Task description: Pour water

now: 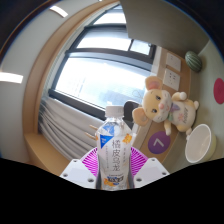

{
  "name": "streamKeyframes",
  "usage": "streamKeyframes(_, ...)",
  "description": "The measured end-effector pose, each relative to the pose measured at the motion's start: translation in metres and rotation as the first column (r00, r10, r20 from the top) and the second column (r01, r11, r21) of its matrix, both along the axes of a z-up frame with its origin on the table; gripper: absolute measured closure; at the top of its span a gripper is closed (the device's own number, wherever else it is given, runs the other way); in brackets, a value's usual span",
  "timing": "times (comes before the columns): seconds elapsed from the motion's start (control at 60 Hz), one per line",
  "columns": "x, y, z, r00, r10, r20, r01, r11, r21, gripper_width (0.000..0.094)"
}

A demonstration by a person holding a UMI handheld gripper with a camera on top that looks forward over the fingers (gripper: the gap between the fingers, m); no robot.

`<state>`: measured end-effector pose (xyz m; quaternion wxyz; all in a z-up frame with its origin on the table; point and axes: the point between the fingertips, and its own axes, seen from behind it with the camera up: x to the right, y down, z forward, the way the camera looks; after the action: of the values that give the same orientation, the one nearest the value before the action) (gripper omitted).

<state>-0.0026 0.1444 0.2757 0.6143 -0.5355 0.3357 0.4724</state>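
The claw was closed on a clear bottle with a white cap and yellow label, both pink pads pressed against its sides, holding it upright. Beyond it, to the right, sat a plush bear and a white cup, before a window.

The bottle stands upright between the jaws. Beyond it runs a window. To the bottle's right sits a stuffed bear, with a cup further right, near the bear.
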Motion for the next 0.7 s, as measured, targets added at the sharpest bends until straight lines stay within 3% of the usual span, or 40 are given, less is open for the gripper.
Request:
streamKeyframes(0.1, 0.012, -0.008, 0.025, 0.908, -0.066, 0.414, 0.056, 0.998, 0.037, 0.0566)
streamKeyframes(0.233, 0.062, -0.013, 0.021, 0.599, -0.144, 0.788, 0.195, 0.980, 0.032, 0.0556)
streamKeyframes(0.35, 0.117, -0.023, 0.015, 0.399, -0.193, 0.896, 0.350, 0.936, 0.046, 0.0555)
streamKeyframes(0.617, 0.233, -0.024, -0.068, 0.284, -0.125, 0.951, 0.517, 0.855, -0.042, 0.0556)
streamKeyframes(0.7, 0.256, -0.021, -0.099, 0.286, -0.099, 0.953, 0.537, 0.840, -0.074, 0.0555)
